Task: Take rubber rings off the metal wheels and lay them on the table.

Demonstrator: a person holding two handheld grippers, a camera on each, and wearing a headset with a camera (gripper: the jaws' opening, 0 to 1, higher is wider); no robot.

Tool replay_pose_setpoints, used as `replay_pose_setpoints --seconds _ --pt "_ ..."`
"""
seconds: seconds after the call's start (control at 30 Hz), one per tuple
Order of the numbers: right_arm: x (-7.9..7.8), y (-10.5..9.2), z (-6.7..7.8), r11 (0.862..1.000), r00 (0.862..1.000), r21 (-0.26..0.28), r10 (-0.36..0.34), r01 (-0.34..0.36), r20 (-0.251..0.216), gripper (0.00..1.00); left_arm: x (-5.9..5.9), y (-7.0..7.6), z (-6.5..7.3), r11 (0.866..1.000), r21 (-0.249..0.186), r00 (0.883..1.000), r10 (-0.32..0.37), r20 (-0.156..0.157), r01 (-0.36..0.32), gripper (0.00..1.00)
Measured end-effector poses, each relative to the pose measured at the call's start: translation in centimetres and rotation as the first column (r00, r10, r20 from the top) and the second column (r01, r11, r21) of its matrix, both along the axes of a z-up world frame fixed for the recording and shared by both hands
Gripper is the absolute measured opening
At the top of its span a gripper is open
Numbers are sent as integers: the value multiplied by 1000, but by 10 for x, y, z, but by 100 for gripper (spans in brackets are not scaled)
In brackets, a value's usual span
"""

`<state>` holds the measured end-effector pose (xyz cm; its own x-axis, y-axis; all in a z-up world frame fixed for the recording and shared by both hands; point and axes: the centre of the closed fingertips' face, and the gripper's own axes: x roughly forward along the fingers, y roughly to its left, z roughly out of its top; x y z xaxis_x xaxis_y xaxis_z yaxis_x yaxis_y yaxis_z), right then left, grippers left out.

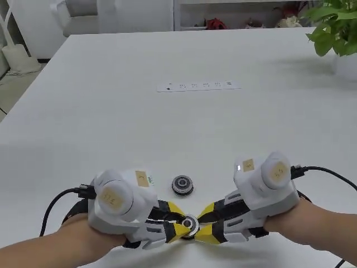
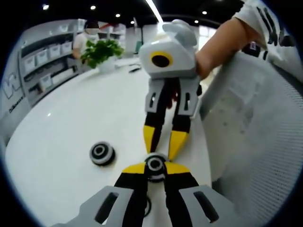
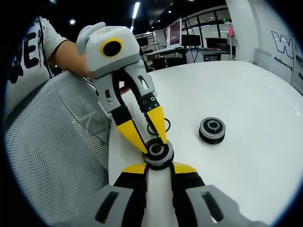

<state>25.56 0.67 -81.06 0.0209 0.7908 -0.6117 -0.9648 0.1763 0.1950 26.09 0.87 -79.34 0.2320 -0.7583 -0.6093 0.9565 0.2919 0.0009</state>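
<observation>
the left hand-held gripper (image 1: 177,230) and the right hand-held gripper (image 1: 202,228) meet tip to tip at the near edge of the white desk (image 1: 167,123). both are clamped on one metal wheel (image 1: 188,224). a second wheel (image 1: 182,185) lies on the desk just behind them, not touching.

Two metal wheels (image 1: 182,185) (image 1: 189,224), two hand-held grippers (image 1: 177,230) (image 1: 202,229), one plant (image 1: 333,27)

Matching tools: the left gripper (image 1: 177,222) and right gripper (image 1: 204,222) have rounded white-and-grey housings bearing small tan stickers (image 1: 143,178), and slotted black jaws tipped in yellow. A black cable (image 1: 53,204) trails from each. The person wears a white short sleeve (image 3: 33,47) printed with black lettering.
</observation>
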Motion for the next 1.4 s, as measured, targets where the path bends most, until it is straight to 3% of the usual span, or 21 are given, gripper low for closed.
replay_pose_setpoints --seconds 0.3,0.47,0.57,0.8,1.07,1.4 --pt "0 -1 -1 1000 1000 -10 -1 1 14 12 0 0 -1 1000 6 1000 4 9 -4 13" --pt "1 -3 -2 1000 1000 -9 -9 9 -2 9 0 0 -1 1000 14 1000 1 16 -1 13" --pt "3 -4 -2 999 999 -9 -32 32 -16 1 0 0 -2 1000 17 1000 1 19 -1 13" --pt "4 -5 -2 999 999 -11 -49 49 -22 0 -1 1 -2 1000 25 1000 -2 27 1 13" --pt "13 -7 6 992 990 37 -119 122 -71 0 0 1 -2 999 35 999 -9 35 8 12" --pt "14 -3 15 988 988 72 -133 139 -79 0 0 0 -2 999 49 999 -4 41 2 12"
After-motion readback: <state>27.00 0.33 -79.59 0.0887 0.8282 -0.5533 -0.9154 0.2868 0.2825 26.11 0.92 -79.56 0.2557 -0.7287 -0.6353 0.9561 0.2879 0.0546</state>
